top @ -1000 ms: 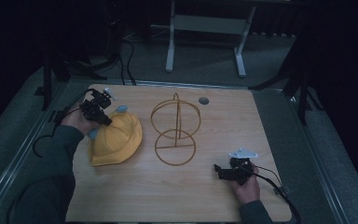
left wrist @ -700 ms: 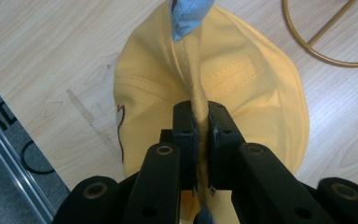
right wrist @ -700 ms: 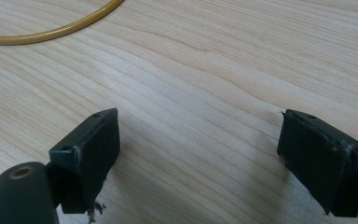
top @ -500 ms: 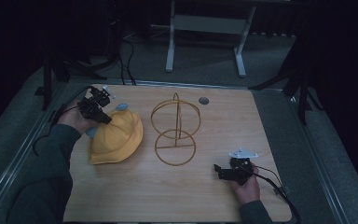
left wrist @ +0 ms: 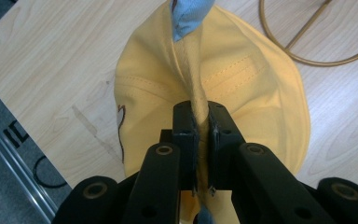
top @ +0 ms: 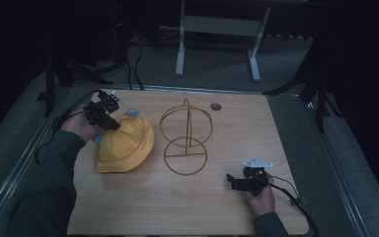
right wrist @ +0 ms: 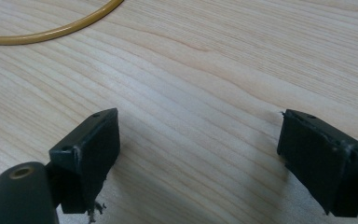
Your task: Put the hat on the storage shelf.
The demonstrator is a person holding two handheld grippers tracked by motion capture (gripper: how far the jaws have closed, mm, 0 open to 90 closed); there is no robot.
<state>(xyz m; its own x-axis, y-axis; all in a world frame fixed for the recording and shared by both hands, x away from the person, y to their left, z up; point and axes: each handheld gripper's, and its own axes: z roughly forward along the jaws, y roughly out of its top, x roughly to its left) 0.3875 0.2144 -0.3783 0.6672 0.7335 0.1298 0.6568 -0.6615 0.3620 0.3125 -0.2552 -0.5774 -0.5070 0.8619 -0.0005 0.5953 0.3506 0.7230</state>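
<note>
Hardly anything has shifted since a second ago: the yellow hat (top: 124, 144) sits a touch further toward the wire stand than it did, and the left hand-held gripper (top: 109, 123) has drifted with it, still at the hat's far-left edge. Over on the right, no change at all; the right hand-held gripper (top: 233, 181) stays parked near the bench's near-right corner.

Now the close-ups tell us more. From the left gripper view, the left hand-held gripper (left wrist: 200, 126) is clamped tight on a pinched ridge of the hat's (left wrist: 242, 88) yellow fabric, jaws nearly together with the fold running up between them. A scrap of light blue (left wrist: 189, 16) shows at the top of that fold, and a dark mark is just visible on the hat's left side, too partial to read. From above, that pinch is hidden under the hand, though a pale blue patch (top: 132, 112) peeks out at the hat's far edge.

From the right gripper view, the right hand-held gripper (right wrist: 198, 154) stands wide open over bare bench (right wrist: 205, 60), nothing between the jaws, with an arc of the wire stand (right wrist: 51, 30) curving across the top-left corner.

The gold wire stand (top: 185, 138), two hoops on a ring base, stands mid-bench just beside the hat. A small grey disc (top: 215, 106) lies near the far edge of the bench (top: 177, 207).
</note>
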